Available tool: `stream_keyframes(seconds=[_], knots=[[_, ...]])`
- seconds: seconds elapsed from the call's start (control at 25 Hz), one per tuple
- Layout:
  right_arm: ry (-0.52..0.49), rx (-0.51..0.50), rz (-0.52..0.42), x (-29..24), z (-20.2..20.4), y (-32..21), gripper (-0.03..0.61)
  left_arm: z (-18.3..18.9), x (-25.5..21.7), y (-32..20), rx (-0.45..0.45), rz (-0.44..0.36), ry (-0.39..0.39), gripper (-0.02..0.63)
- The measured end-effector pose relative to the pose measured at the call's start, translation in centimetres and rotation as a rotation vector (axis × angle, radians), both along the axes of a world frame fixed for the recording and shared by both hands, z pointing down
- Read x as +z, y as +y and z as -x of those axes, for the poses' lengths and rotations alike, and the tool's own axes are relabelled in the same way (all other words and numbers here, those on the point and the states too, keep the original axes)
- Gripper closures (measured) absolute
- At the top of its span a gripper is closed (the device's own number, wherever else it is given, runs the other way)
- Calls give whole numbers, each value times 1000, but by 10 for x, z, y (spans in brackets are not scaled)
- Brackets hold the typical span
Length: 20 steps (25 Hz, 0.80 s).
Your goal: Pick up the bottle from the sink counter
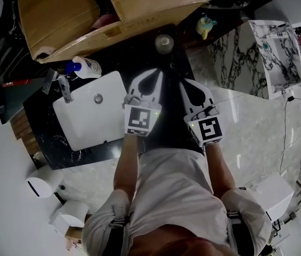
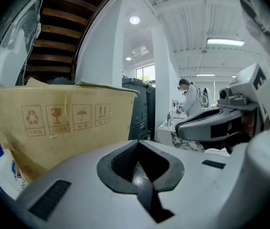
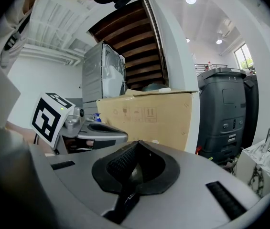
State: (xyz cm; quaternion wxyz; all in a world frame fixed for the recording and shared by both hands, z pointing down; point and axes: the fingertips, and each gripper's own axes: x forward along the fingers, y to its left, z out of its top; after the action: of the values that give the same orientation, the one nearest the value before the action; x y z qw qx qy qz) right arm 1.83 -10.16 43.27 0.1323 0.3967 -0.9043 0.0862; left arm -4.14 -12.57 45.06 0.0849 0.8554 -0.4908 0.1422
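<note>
Since both tools sit closed and empty, pickup counts as not yet begun. Item 1, bottle (image 1: 86, 67): white body w/ blue pump top, upright on dark counter (image 1: 39, 138) at back-left corner of sink (image 1: 86, 129), just beside faucet (image 1: 65, 88) and close against cardboard box (image 1: 59, 15); untouched, nothing on it. Item 2, L gripper (image 1: 154, 74): jaws pressed together, pads meeting, nothing betw. them; held over counter just right of sink, pointing toward box, well apart from bottle, which shows only at far left edge of left gripper view. Item 3, R gripper (image 1: 190, 84): jaws likewise together, nothing held; alongside L gripper, farther from bottle. Misc.: small round object (image 1: 164, 43) on counter ahead of both tools; paper rolls (image 1: 59, 207) on floor, lower left. Status: reach, jaw opening, grasp and lift all outstanding. Est. next req.: swing L gripper left across basin, open jaws, close round bottle body below pump; faucet and box crowd the approach.
</note>
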Motion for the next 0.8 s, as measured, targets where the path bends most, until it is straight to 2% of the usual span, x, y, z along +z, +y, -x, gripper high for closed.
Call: stream_keyframes(seconds=[0.8], knots=[[23, 8, 47, 32, 4, -30, 581, 3, 43, -30, 5, 49, -29, 611]])
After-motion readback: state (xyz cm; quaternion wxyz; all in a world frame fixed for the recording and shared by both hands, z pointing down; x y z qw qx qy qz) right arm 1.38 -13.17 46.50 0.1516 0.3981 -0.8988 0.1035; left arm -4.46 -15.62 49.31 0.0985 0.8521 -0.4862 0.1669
